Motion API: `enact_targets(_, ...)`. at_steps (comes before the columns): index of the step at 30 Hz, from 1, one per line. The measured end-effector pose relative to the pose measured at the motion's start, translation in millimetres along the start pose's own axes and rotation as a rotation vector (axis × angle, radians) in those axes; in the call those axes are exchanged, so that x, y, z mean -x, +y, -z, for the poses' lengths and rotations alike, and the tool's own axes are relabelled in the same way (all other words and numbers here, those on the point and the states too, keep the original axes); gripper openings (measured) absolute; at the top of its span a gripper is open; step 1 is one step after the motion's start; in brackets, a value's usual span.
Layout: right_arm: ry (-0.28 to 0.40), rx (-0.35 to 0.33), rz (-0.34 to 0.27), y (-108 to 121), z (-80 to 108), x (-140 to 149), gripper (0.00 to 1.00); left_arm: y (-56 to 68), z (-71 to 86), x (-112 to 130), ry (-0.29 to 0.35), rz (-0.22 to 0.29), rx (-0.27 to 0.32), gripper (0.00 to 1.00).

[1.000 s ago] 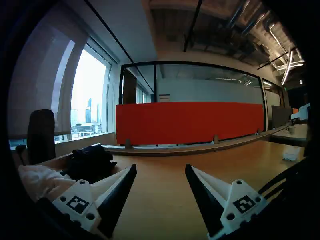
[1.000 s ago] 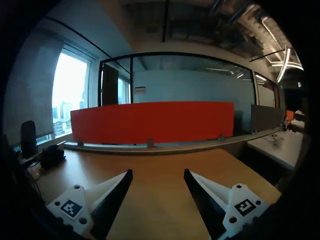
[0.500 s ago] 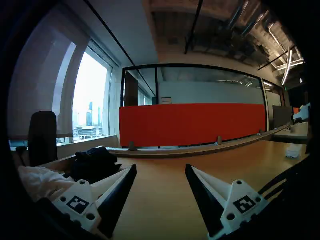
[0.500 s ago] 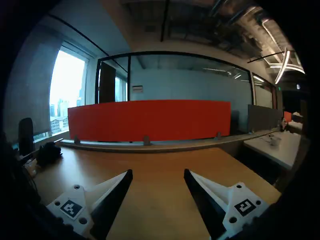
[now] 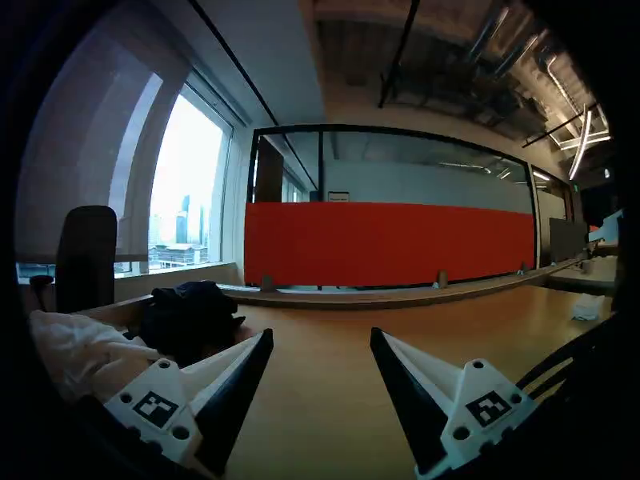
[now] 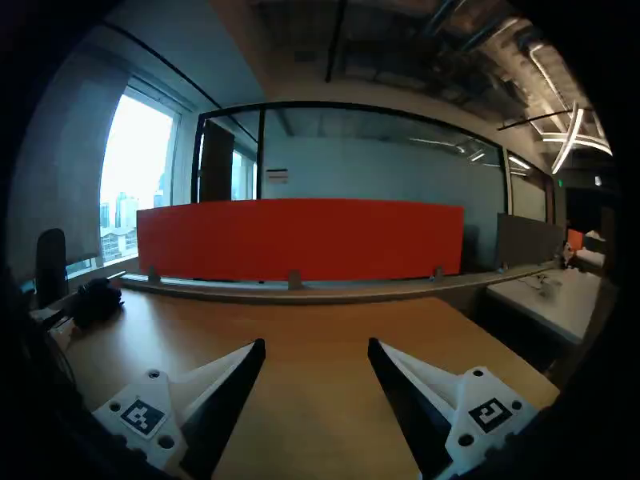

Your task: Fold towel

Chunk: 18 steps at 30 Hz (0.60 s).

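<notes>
Your left gripper and right gripper both gape wide and empty over the light wooden tabletop, crumpled white towel lying at its left edge beside a black cloth bundle.

1. No word, brand or number is legible in either view.
2. A small white notice on the glass partition carries print too small to read.
3. The left gripper and right gripper each bear square black-and-white coded markers: pattern only, no letters or digits.
</notes>
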State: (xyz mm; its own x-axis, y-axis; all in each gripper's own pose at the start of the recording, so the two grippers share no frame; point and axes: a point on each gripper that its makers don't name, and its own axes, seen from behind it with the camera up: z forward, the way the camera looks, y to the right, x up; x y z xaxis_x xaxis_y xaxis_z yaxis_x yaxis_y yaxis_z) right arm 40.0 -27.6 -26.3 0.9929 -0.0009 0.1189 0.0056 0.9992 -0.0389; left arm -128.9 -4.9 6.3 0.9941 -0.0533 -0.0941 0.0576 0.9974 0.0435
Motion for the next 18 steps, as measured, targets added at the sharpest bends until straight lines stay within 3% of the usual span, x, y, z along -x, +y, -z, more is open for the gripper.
enact_targets(18, 0.006, -0.017, -0.004, -1.1, 0.4, -1.3, 1.0, -0.9, -4.3, 17.7, -0.056, -0.025, -0.006, 0.9)
